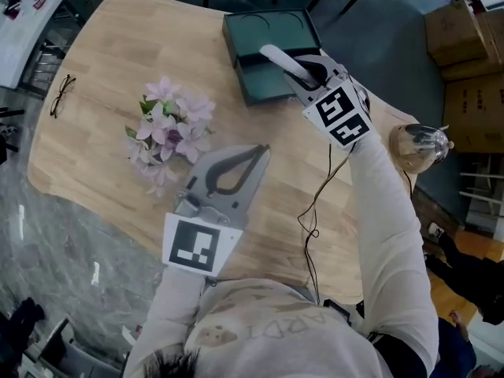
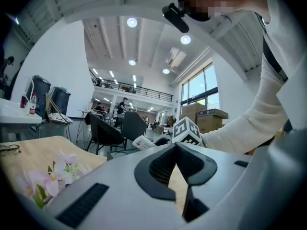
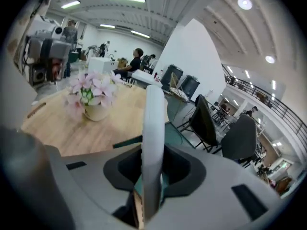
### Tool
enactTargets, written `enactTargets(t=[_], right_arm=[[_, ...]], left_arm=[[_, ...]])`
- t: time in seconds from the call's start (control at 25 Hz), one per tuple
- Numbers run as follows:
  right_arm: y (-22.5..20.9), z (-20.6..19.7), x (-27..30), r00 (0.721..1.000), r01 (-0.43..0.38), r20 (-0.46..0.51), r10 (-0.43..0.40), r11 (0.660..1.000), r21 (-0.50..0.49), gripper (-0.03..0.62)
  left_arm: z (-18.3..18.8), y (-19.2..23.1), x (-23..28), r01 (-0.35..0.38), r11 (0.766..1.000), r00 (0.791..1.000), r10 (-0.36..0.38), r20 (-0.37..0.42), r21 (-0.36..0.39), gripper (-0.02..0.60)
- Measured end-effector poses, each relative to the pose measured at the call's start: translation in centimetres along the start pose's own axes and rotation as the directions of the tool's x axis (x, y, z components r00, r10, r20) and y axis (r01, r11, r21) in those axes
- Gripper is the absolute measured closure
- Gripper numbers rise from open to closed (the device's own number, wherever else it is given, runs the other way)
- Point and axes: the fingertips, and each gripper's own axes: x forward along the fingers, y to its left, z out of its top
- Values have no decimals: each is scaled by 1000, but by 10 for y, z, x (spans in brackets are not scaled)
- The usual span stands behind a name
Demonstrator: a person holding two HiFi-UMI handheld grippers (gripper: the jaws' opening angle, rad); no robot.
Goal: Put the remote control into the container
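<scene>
Remote control (image 3: 154,128) clamped in right tongs (image 3: 152,169); head view shows container (image 1: 268,30) below.

Sweater (image 1: 260,329) chest – pale raised letters, upside down from here, perhaps "ARDI"; not certain. Cardboard boxes (image 1: 465,30) – print too small to read.

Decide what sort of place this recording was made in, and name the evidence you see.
Probably a large open workspace or lab hall, not a home: a railed mezzanine runs along the far wall, cardboard boxes are stacked on the floor, and black chairs stand about.
</scene>
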Motion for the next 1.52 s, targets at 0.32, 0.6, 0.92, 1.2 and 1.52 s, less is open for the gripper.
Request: enactTargets(t=[0.32,0.6,0.92,1.2,1.52], right_arm=[[2,-64,54,972,-100,-228,56,978,-184,491],[9,-96,85,925,-208,-373,71,917,-340,491],[16,-113,107,887,-285,-453,90,879,-383,491],[26,-114,119,864,-360,-478,155,856,-372,491],[32,-114,124,835,-406,-521,179,838,-364,490]], left_arm=[[-12,15,6,-30,999,999,30,-12,-13,581],[-20,24,11,-42,999,999,42,-34,-16,581],[-29,34,14,-48,998,998,46,-45,-36,581],[-33,41,12,-53,998,998,51,-48,-44,581],[-36,44,11,-59,997,997,57,-47,-54,581]])
